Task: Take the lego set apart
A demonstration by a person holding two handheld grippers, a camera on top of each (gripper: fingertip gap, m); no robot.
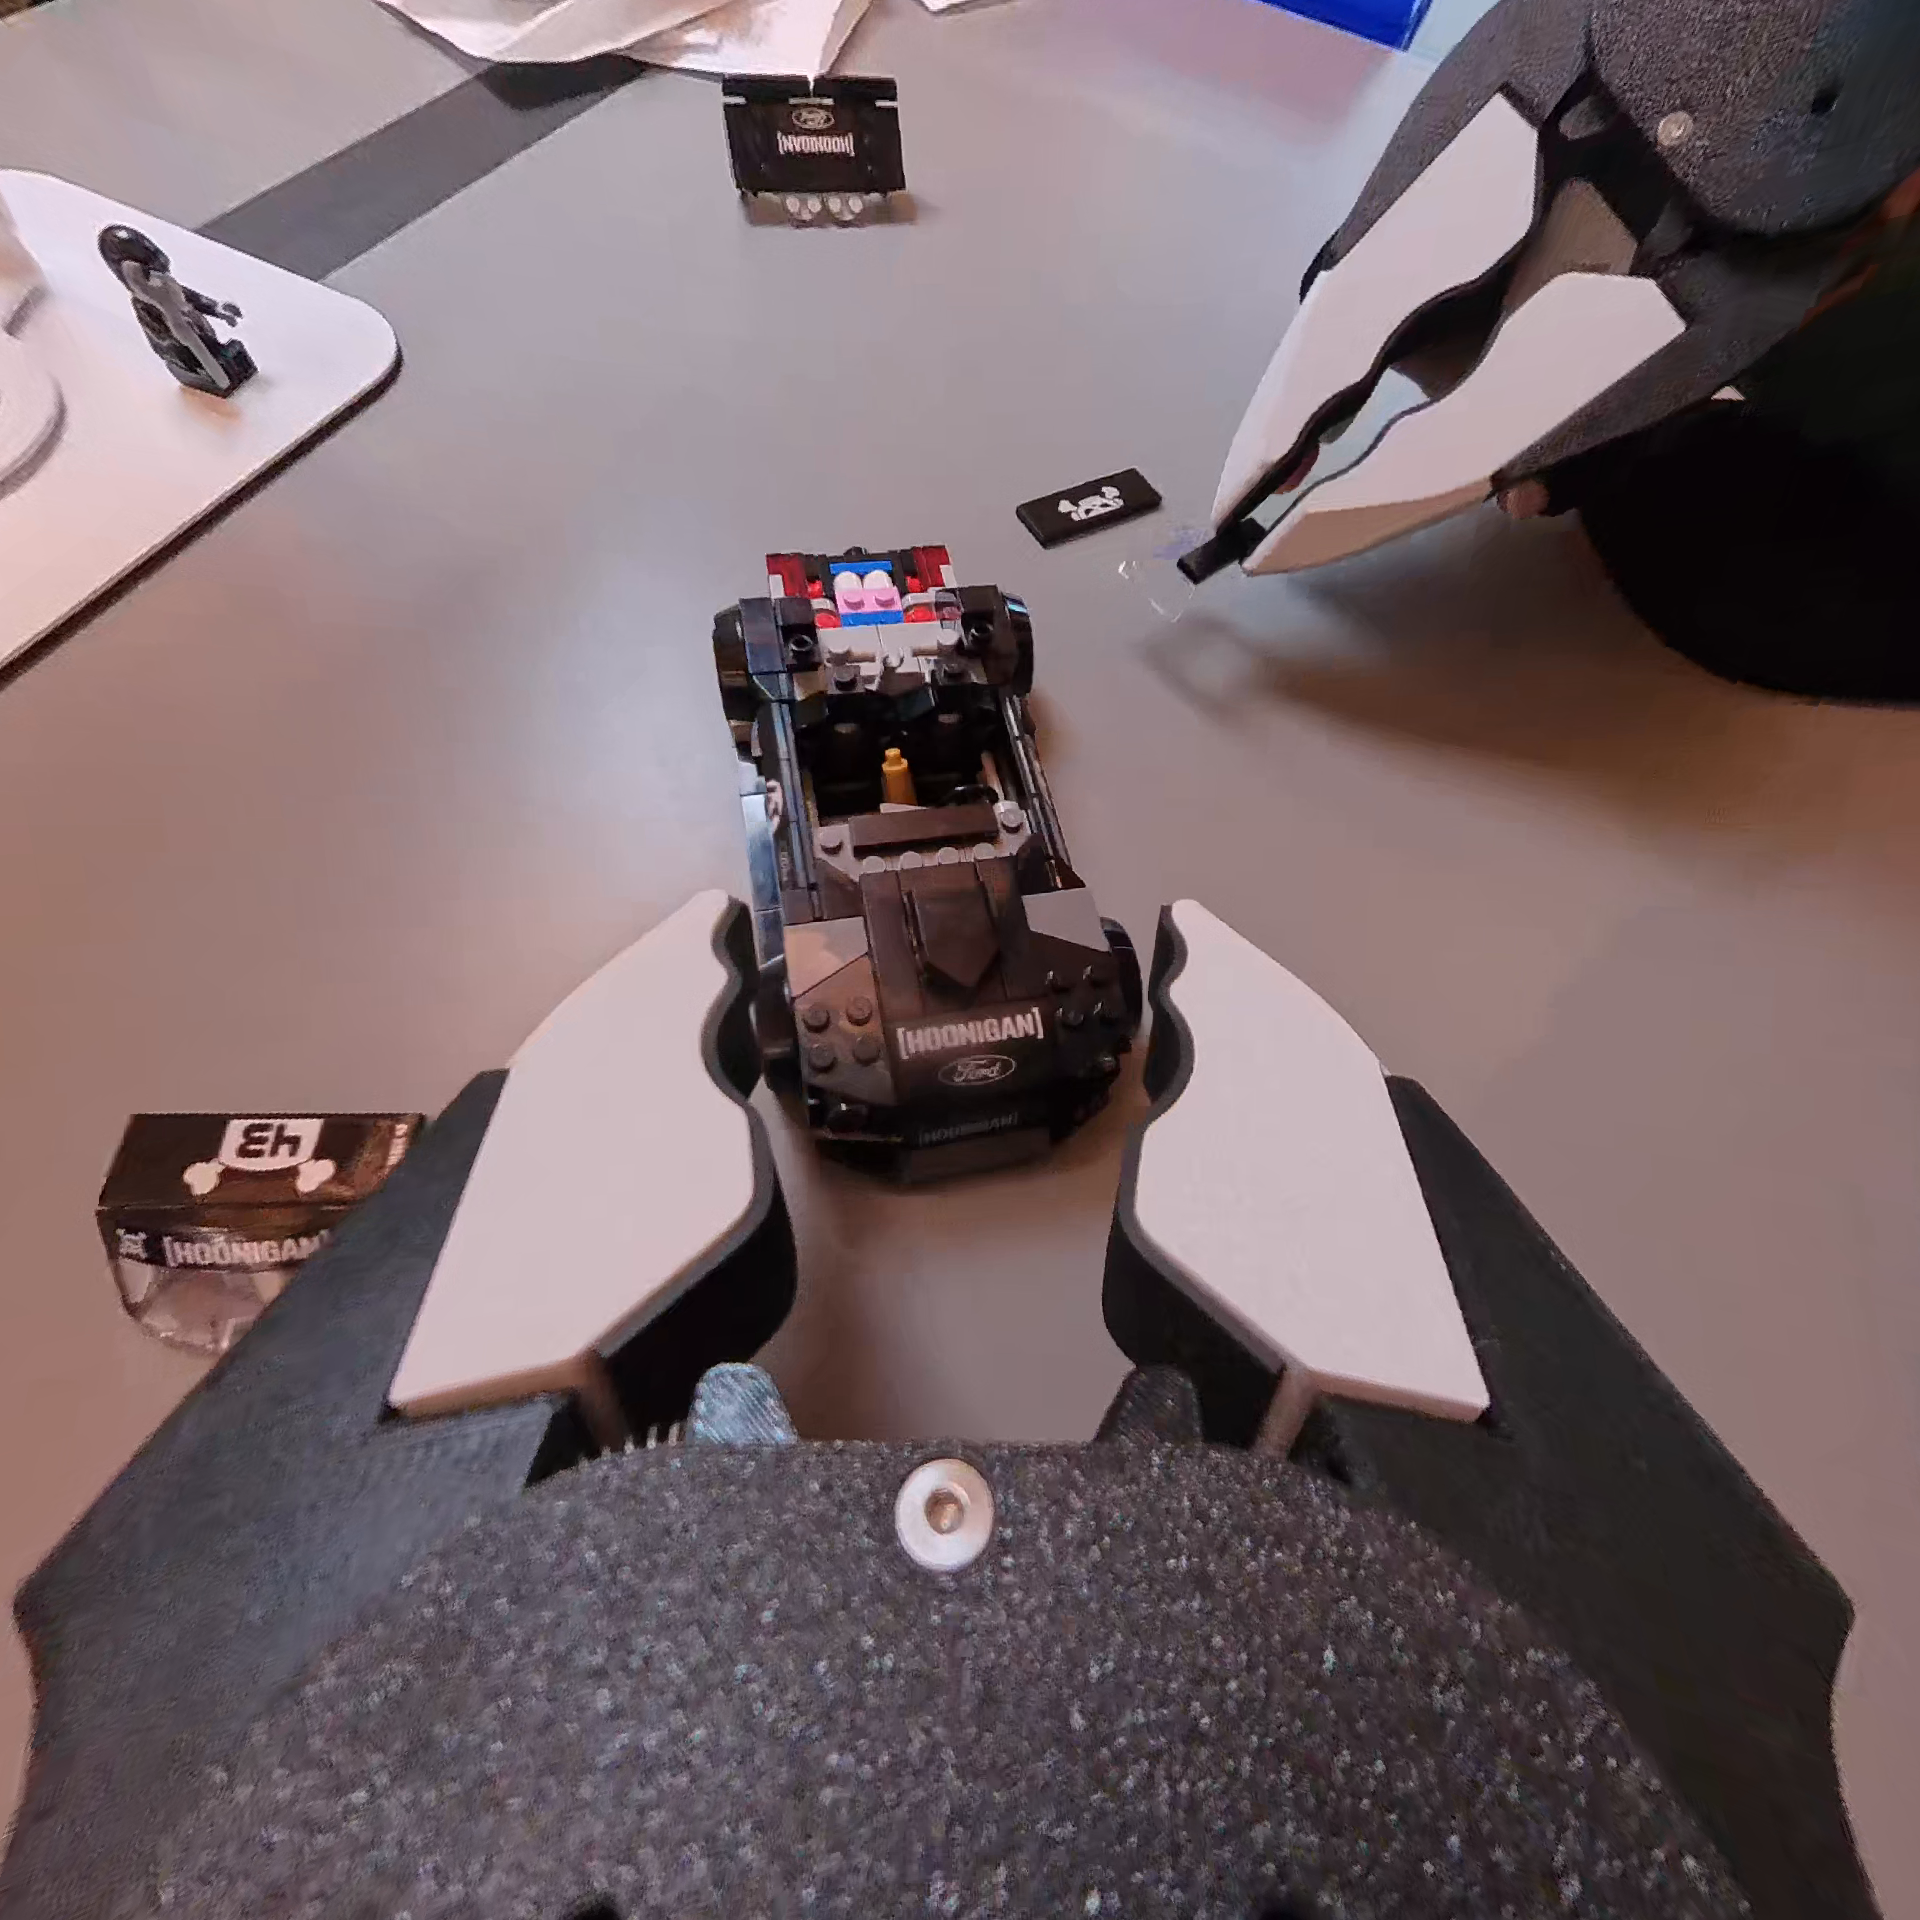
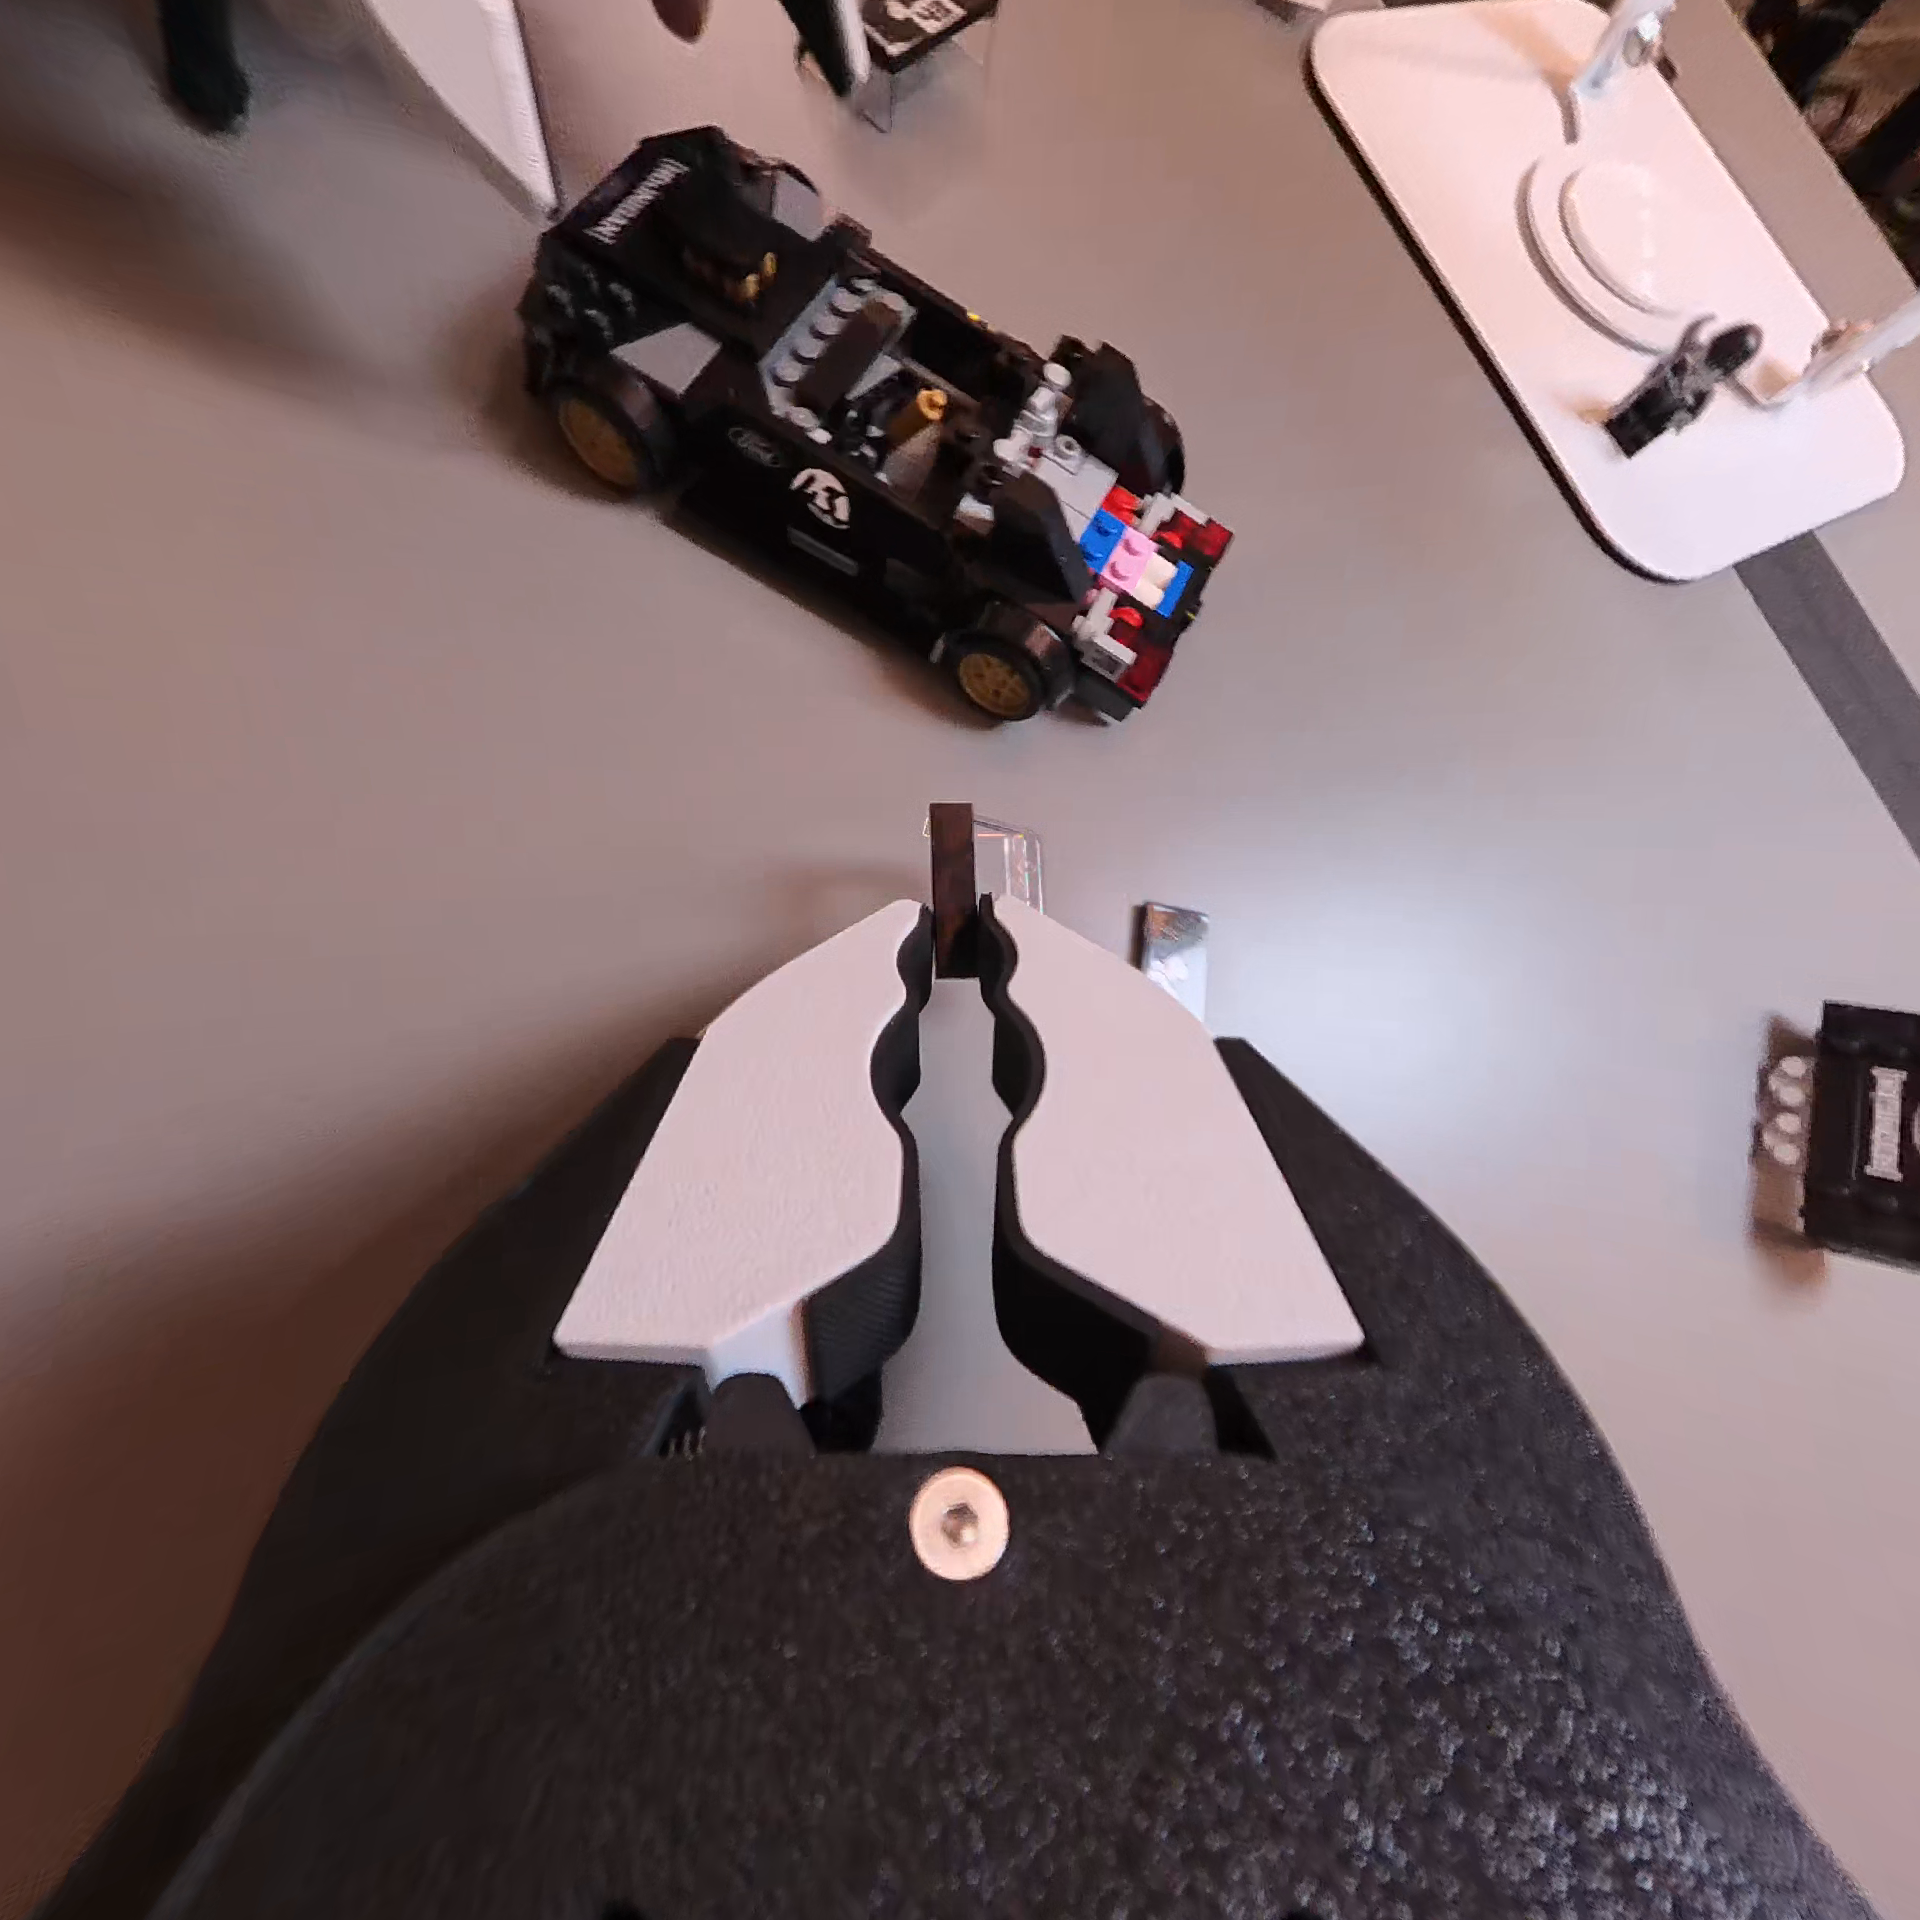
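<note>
Left hand-held gripper [image 1: 940, 1023] sits nearest the cam: jaws released, straddling the car [image 1: 904, 883] nose w/o clear contact; can't tell if the pads touch. Car stands on its wheels mid table [image 1: 1455, 935].

Progress, my read: early-mid. Roof and windscreen are off, cockpit and rear studs exposed. Loose already: printed block [image 1: 249, 1195] just left of the left gripper, printed panel [image 1: 816, 135] well beyond the car, flat tile [image 1: 1091, 504] right of the rear, minifig [image 1: 177, 312] on the white board [image 1: 312, 343]. Wheels, hood, chassis, tail bricks all still assembled, so most of the teardown is left.

Right hand-held gripper [image 2: 956, 920] is clenched on a thin dark piece [image 2: 954, 883], tip low by the table near the tile; looks like a set-down.

View diffs: right wrist shows the car's side w/ gold wheels [image 2: 608, 431], plus a clear part [image 2: 1013, 862] just behind the held piece. Left wrist alone shows the hood from the front, the block, and both grippers together.
</note>
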